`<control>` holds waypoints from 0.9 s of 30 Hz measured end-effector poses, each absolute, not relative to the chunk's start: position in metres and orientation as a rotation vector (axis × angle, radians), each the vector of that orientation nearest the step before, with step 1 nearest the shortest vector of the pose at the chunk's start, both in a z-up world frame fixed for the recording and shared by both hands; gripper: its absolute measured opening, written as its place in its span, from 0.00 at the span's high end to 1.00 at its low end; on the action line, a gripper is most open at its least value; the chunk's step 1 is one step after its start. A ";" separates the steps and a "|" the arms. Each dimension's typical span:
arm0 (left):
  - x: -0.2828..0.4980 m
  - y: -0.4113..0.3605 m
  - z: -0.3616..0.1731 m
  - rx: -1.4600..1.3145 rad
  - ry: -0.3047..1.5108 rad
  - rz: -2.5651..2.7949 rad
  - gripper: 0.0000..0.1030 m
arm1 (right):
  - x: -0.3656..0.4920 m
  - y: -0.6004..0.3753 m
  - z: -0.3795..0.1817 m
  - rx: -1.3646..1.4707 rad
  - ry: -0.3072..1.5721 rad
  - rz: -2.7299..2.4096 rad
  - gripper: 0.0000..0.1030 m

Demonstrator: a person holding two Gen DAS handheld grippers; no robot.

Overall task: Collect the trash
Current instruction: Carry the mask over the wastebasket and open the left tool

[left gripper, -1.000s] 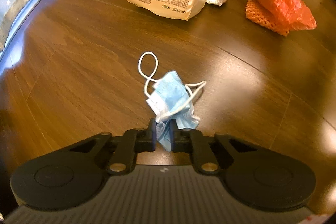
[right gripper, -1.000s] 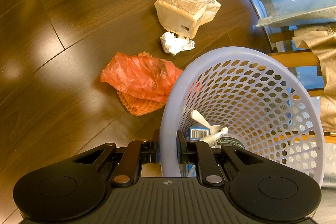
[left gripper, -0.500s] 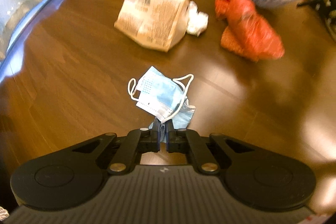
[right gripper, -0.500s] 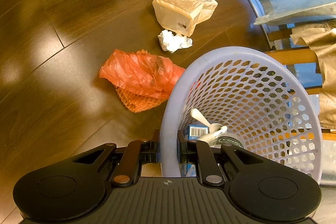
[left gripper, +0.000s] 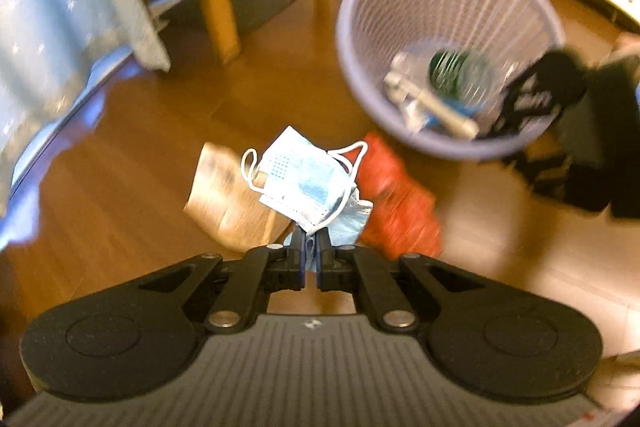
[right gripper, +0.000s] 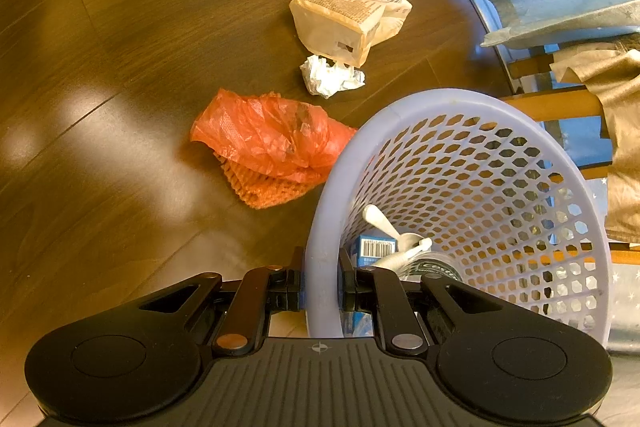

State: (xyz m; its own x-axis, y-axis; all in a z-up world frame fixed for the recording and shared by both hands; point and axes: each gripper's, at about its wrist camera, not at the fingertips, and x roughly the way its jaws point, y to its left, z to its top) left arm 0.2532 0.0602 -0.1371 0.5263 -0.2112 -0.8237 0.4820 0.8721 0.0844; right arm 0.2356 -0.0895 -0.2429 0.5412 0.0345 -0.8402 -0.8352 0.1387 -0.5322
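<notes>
1. Hanging from the left tool (left gripper: pixel 310 247), a blue face mask (left gripper: pixel 304 179) is pinched between the fingers, which are pressed almost together on the fabric. The mask's white ear loops dangle free, and it is clear of the wooden floor (left gripper: pixel 132 163).
2. Landmark: a lavender mesh basket (right gripper: pixel 324 219), tilted on the floor. Every place below is given relative to it.
3. Right tool (right gripper: pixel 322 285): its fingers clamp the basket's near rim, one finger outside the wall and one inside.
4. Inside the basket lie a white plastic spoon (right gripper: pixel 380 219), a small blue carton with a barcode (right gripper: pixel 374 249) and a dark round lid-like item that is partly hidden.
5. Just beside the basket, touching its outer wall, sits a crumpled orange plastic bag (right gripper: pixel 268 139) on top of an orange foam net (right gripper: pixel 264 191).
6. Farther from the basket, beyond the orange bag, lies a crumpled white tissue (right gripper: pixel 330 77), touching a tan paper package (right gripper: pixel 348 15) printed with text.
7. In the right wrist view the mask appears blurred, in the air beyond the paper package, well apart from the basket.
</notes>
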 end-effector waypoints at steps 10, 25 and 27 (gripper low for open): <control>0.273 0.001 -0.098 0.313 0.834 -0.546 0.98 | 0.233 -0.093 -0.240 -1.276 0.786 0.748 0.90; 0.319 -0.063 -0.101 0.277 0.759 -0.633 0.70 | 0.236 -0.096 -0.238 -1.254 0.791 0.742 0.91; 0.318 -0.058 -0.100 0.282 0.754 -0.616 0.70 | 0.237 -0.097 -0.239 -1.251 0.790 0.740 0.91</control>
State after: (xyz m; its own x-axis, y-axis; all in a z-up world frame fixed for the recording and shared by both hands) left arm 0.3180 -0.0582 -0.1004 0.5651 -0.4184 -0.7111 0.6135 0.7894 0.0231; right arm 0.2374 -0.0969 -0.2386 0.5358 0.0542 -0.8426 -0.8372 0.1633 -0.5219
